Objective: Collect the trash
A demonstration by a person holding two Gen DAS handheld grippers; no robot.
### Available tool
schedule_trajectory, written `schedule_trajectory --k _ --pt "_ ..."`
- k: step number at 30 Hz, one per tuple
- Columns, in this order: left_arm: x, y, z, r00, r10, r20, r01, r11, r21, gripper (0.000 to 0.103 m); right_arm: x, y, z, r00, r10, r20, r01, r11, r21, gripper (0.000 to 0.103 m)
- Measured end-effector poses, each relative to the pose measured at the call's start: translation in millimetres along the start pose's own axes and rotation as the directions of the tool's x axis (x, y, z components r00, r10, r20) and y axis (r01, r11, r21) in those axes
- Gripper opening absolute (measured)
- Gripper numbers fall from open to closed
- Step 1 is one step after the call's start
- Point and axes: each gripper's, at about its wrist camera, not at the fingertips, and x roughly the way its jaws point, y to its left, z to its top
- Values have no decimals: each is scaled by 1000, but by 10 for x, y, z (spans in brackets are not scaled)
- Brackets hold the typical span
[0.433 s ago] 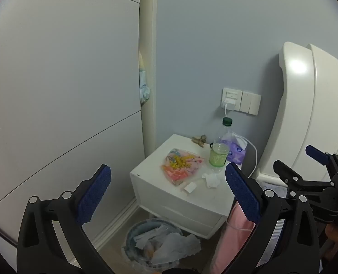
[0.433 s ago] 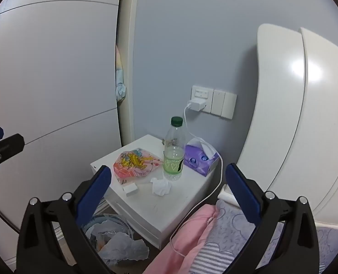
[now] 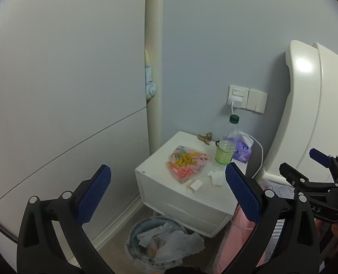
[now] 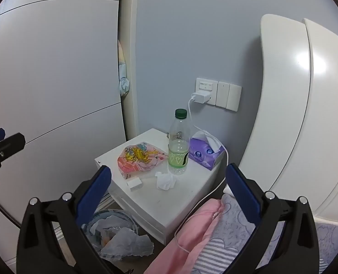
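Both views are dim and cool-toned, lit softly from an unseen source that seems to sit above and behind the cameras. A bright glare patch sits on the glossy white headboard (image 4: pixel 310 61), repeated in the left wrist view. Shadows are faint and diffuse. Fisheye distortion bends the wardrobe panels (image 3: pixel 66 80) and darkens the corners. Detail in the waste bin (image 3: pixel 155 239) is soft and grainy.

A bottle (image 4: pixel 178 143) is standing on the nightstand (image 4: pixel 169 203), with a tissue box (image 4: pixel 204 151) sitting right of the bottle and a snack bag (image 4: pixel 140 156) lying left. A crumpled tissue (image 4: pixel 165 180) is lying just before the bottle, and a waste bin (image 4: pixel 114 235) is sitting on the floor below the nightstand's front.
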Motion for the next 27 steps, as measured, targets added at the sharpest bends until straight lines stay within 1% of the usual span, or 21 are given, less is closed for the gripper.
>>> schedule_trajectory --k 6,12,16,20,23,27 --pt "-16 126 -9 1000 5 4 -5 1000 -29 98 -86 81 67 1000 1 13 -1 1000 -17 97" --pt "-58 163 2 1000 19 1 -19 999 -44 98 -99 114 81 999 46 -2 -46 999 -10 97" --pt "-77 198 7 1000 30 -3 -30 998 -61 98 -121 113 108 998 58 3 -58 998 -16 97" --pt "-68 257 -19 1000 19 -23 -21 996 -84 98 -158 129 123 999 48 19 -47 999 -27 97" --pt "-72 245 -17 999 22 -23 -24 996 -84 98 -164 118 131 998 53 21 -52 998 -28 97" --pt "-85 177 -13 1000 22 -20 -23 998 -56 98 -151 86 163 997 74 20 -74 997 -16 97"
